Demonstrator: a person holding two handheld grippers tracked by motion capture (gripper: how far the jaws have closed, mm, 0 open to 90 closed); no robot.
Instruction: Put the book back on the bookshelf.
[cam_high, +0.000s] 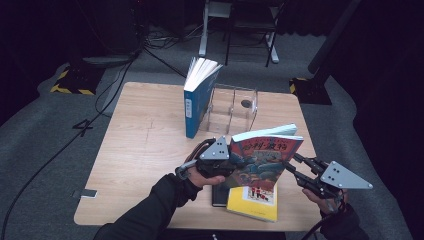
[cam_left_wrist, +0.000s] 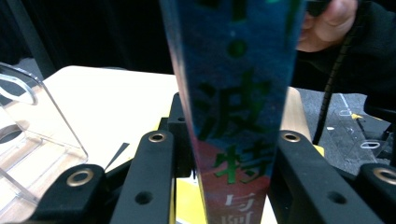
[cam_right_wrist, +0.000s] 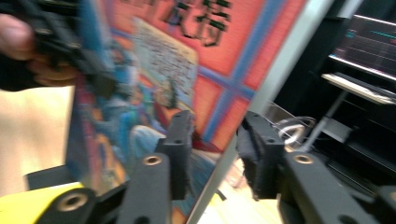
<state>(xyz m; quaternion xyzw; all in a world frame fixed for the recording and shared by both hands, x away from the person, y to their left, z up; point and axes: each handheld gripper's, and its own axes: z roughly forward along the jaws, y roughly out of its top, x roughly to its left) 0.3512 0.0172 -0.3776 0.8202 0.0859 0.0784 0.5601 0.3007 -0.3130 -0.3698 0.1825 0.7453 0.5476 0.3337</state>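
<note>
A colourful comic-style book (cam_high: 260, 157) with a red and blue cover is held upright above the table's front right. Along the left gripper view its blue spine (cam_left_wrist: 238, 93) stands between the two black jaws, which press on both sides. My left gripper (cam_high: 235, 167) is shut on that spine. My right gripper (cam_high: 289, 167) straddles the book's opposite edge. In the right gripper view the cover (cam_right_wrist: 154, 60) lies against the left jaw, while the right jaw stands off the page edge, so this gripper (cam_right_wrist: 215, 135) is open.
A blue book (cam_high: 197, 97) stands fanned open at the back, leaning by a clear acrylic book stand (cam_high: 232, 107). A yellow book (cam_high: 255, 200) and a dark flat item (cam_high: 219, 196) lie under the held book. The wooden table (cam_high: 145, 150) has bare room at the left.
</note>
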